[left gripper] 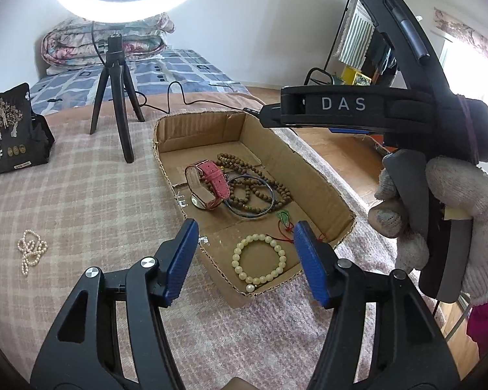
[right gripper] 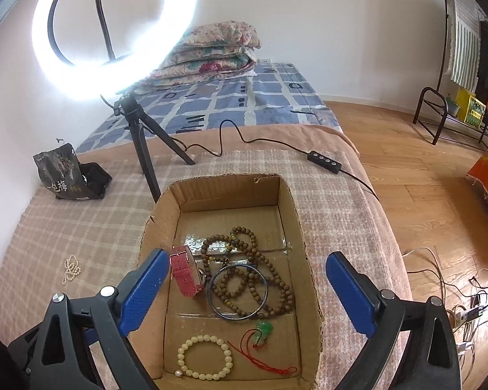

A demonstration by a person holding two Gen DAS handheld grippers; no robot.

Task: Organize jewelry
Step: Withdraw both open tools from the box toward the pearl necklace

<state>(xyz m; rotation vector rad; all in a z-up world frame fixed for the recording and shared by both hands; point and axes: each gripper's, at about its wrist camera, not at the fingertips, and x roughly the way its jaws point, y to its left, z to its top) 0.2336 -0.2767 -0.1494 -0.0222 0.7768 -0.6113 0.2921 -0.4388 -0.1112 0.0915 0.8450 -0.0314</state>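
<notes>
While both claws, left claw (left gripper: 245, 247) and right claw (right gripper: 244, 295), are hanging open and empty over the cardboard box (right gripper: 304, 227), the pearl strand (left gripper: 32, 250) is lying on the blanket: light, limp, slippery, best pinched where bunched

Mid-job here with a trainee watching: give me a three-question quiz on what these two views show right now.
1. True or false: the cream bead bracelet lies inside the cardboard box.
2. Which piece of jewelry is still outside the box?
A. the pink watch
B. the pearl necklace
C. the green pendant
3. Fill in: the dark bangle lies over the brown ____ necklace.

Key
1. True. It sits at the near end of the box, between the fingers of the open left tool.
2. B. It lies on the checked blanket, left of the box.
3. Bead. The right tool is open and empty above it.
</notes>
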